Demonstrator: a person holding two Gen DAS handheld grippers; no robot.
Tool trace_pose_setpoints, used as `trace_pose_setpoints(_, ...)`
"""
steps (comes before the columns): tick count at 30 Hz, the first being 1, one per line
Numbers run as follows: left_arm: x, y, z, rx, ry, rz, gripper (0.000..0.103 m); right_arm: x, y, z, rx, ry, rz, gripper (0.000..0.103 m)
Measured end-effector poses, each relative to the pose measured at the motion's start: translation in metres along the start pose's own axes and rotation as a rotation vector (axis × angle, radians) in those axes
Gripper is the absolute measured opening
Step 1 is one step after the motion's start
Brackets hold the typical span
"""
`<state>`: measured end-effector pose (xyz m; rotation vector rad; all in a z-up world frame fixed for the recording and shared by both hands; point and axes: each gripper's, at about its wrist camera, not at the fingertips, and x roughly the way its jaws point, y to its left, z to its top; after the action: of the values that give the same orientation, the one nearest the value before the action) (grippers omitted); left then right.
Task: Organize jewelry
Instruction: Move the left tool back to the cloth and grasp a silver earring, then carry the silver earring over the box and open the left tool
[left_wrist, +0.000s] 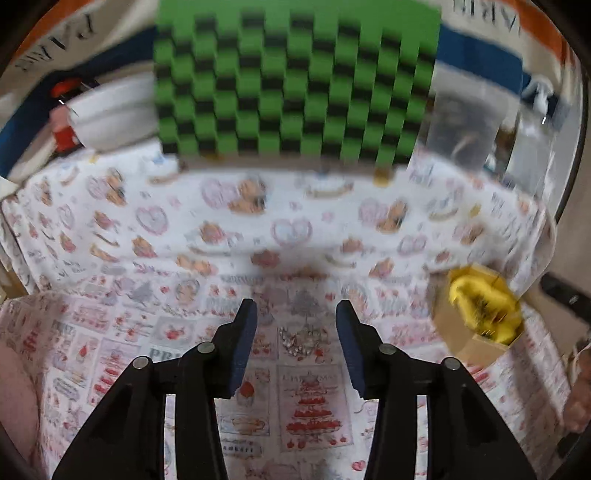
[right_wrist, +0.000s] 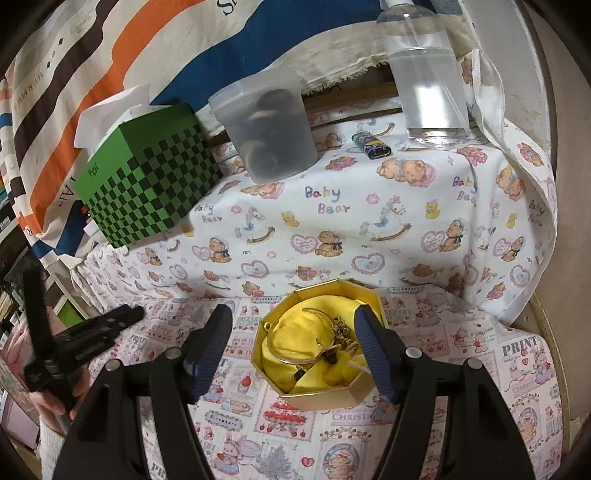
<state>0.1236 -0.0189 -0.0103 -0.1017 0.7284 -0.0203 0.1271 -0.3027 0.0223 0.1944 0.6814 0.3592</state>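
Observation:
A gold octagonal jewelry box (right_wrist: 332, 397) with a yellow lining holds a gold bangle (right_wrist: 280, 354) and a tangle of gold chain pieces (right_wrist: 341, 334). My right gripper (right_wrist: 295, 328) is open and empty, its fingers either side of the box. The box also shows in the blurred left wrist view (left_wrist: 480, 347) at the right. My left gripper (left_wrist: 295, 314) is open and empty above the printed cloth; it also shows at the left edge of the right wrist view (right_wrist: 122, 317).
A green and black checkered box (right_wrist: 147, 177) stands at the back left, also in the left view (left_wrist: 295, 81). A lidded translucent tub (right_wrist: 269, 125), a lighter (right_wrist: 371, 146) and a clear spray bottle (right_wrist: 424, 70) stand at the back. Patterned cloths (right_wrist: 369, 229) cover the table.

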Motion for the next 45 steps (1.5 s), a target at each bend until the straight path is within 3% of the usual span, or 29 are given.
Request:
trace_pose_setpoints(1, 0.007, -0.002, -0.002, 0.008, 0.023, -0.016, 0.028, 0.0, 0.0, 0.0, -0.001, 0.002, 0.0, 0.066)
trace_pose_setpoints(2, 0.013, -0.003, -0.003, 0.015, 0.041, -0.033, 0.024, 0.001, 0.0, 0.0, -0.002, 0.004, 0.0, 0.066)
trace_pose_setpoints(11, 0.047, -0.001, -0.008, -0.028, 0.14, -0.02, 0.021, 0.003, -0.001, -0.001, 0.007, 0.012, -0.001, 0.066)
trace_pose_setpoints(13, 0.054, -0.003, -0.011, -0.011, 0.158, 0.0, 0.006, 0.004, -0.001, -0.001, 0.007, 0.015, -0.001, 0.066)
trace_pose_setpoints(16, 0.059, -0.007, -0.014, 0.019, 0.176, 0.016, 0.001, 0.004, -0.001, -0.001, 0.006, 0.016, -0.001, 0.066)
trace_pose_setpoints(27, 0.029, 0.001, -0.003, -0.044, 0.097, -0.029, 0.0, 0.007, -0.003, -0.002, 0.009, 0.027, -0.013, 0.066)
trace_pose_setpoints(29, 0.03, 0.0, -0.004, -0.041, 0.092, -0.016, 0.014, 0.007, -0.002, -0.003, 0.005, 0.028, -0.016, 0.066)
trace_pose_setpoints(30, 0.034, -0.001, -0.005, -0.029, 0.092, -0.003, 0.027, 0.008, -0.002, -0.002, 0.004, 0.029, -0.016, 0.066)
trace_pose_setpoints(31, 0.036, -0.003, -0.006, -0.013, 0.095, 0.014, 0.029, 0.008, -0.002, -0.002, 0.002, 0.031, -0.016, 0.066)
trace_pose_setpoints(36, 0.058, -0.005, -0.012, 0.031, 0.145, 0.069, 0.029, 0.009, -0.003, -0.002, 0.003, 0.033, -0.019, 0.066)
trace_pose_setpoints(38, 0.063, -0.007, -0.014, 0.048, 0.164, 0.076, 0.021, 0.009, -0.003, -0.002, 0.003, 0.034, -0.02, 0.066)
trace_pose_setpoints(39, 0.063, -0.007, -0.014, 0.042, 0.162, 0.063, 0.007, 0.009, -0.003, -0.002, 0.003, 0.034, -0.022, 0.066)
trace_pose_setpoints(45, 0.056, -0.006, -0.012, 0.035, 0.143, 0.074, 0.007, 0.009, -0.003, -0.003, 0.007, 0.033, -0.032, 0.066)
